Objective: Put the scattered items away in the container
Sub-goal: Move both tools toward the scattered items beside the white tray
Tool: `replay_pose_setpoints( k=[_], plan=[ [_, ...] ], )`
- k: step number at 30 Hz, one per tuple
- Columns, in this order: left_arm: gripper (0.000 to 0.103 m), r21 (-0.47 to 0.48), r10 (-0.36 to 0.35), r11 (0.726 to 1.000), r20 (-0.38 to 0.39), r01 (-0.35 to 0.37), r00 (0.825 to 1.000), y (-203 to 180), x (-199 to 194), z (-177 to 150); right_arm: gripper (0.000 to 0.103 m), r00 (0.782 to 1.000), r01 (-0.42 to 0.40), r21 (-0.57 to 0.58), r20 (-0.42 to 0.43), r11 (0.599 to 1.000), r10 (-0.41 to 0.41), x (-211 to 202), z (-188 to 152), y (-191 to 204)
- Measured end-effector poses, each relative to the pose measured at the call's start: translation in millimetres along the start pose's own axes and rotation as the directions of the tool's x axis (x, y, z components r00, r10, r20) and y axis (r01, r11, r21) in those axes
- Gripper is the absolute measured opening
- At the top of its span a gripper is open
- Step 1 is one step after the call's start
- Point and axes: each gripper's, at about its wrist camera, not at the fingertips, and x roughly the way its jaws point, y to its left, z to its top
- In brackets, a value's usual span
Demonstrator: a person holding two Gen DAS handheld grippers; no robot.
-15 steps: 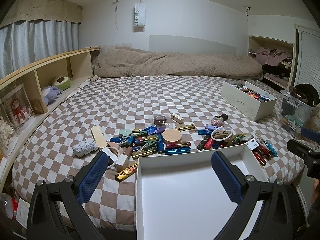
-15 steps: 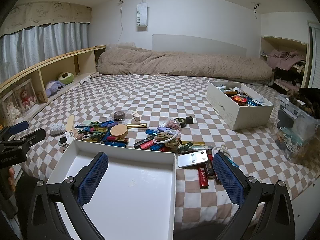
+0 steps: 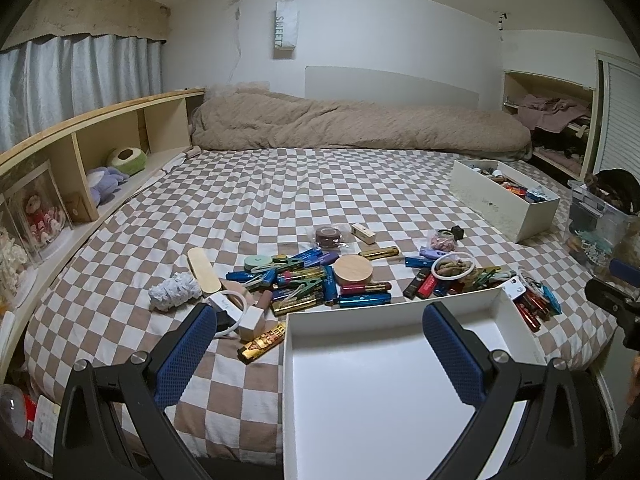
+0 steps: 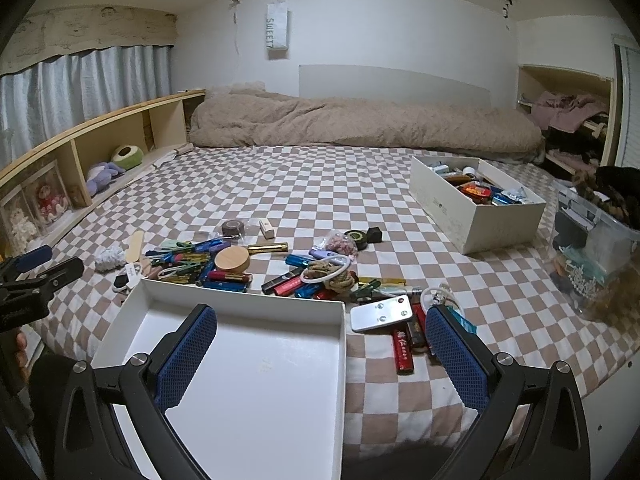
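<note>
- Both grippers, left gripper (image 3: 320, 344) and right gripper (image 4: 320, 344), hover unmoved, fingers wide apart and empty
- Empty white tray (image 3: 380, 392) below the fingers, scattered items (image 3: 320, 280) beyond them, none tidied yet

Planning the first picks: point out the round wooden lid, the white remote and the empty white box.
round wooden lid (image 3: 353, 271), left wrist view, centre of its top face
white remote (image 4: 381, 313), right wrist view, middle of its face
empty white box (image 4: 248, 300), right wrist view, far wall
</note>
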Motion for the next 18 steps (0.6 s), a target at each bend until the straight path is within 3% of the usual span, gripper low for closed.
replay_pose_setpoints(
  k=[18],
  plan=[
    [0.103,-0.062,0.054,0.996,-0.094,-0.060,0.994,59,31,-19,0.103,0.992,0.075,0.035,-0.109,0.997,-0.071,31,-26,-25]
  ],
)
